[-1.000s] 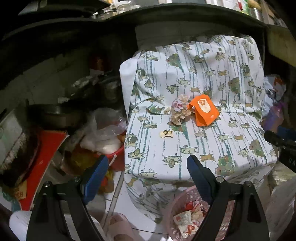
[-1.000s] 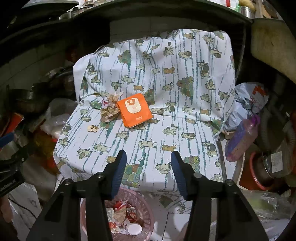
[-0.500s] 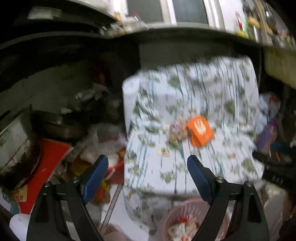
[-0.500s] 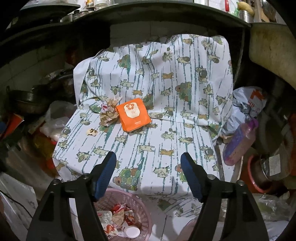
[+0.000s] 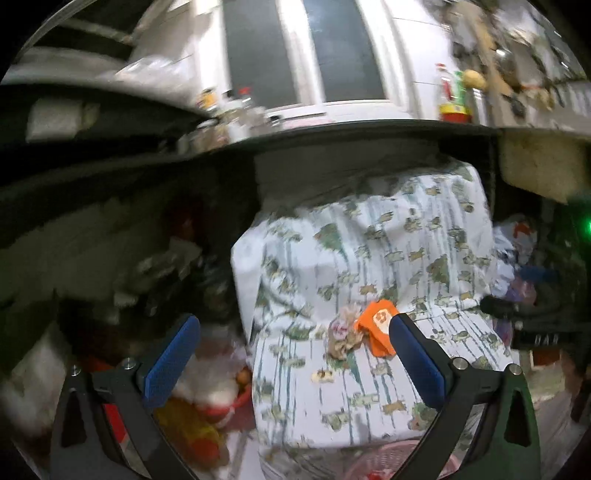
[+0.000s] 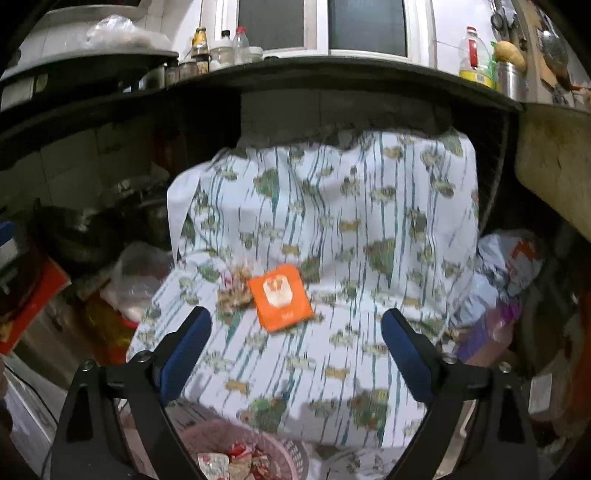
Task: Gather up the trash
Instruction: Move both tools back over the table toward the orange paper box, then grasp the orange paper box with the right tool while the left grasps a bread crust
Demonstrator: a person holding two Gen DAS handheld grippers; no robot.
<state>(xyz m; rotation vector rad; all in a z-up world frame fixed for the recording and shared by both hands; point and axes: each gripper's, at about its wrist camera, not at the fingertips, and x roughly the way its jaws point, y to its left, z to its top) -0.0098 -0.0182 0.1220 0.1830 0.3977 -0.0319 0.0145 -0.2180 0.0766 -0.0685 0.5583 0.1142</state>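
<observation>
Left gripper (image 5: 293,354): jaws just opened wide — nothing between them.
Right gripper (image 6: 295,349): jaws just spread wide, empty.
Orange packet (image 6: 279,301): on patterned cloth (image 6: 332,221), touching crumpled wrapper (image 6: 234,291).
Pink basket (image 6: 221,435): below cloth's near edge — holds trash.

Patterned cloth (image 6: 332,221) drapes beneath a bottle-lined counter (image 6: 332,79).

Cramped home kitchen: dark counter ledge (image 6: 332,74) lined with condiment jars (image 6: 221,51) and an oil bottle (image 6: 474,55), window (image 6: 321,22) behind; blackened pots (image 6: 85,229) and plastic bags (image 6: 140,273) stowed underneath at left
</observation>
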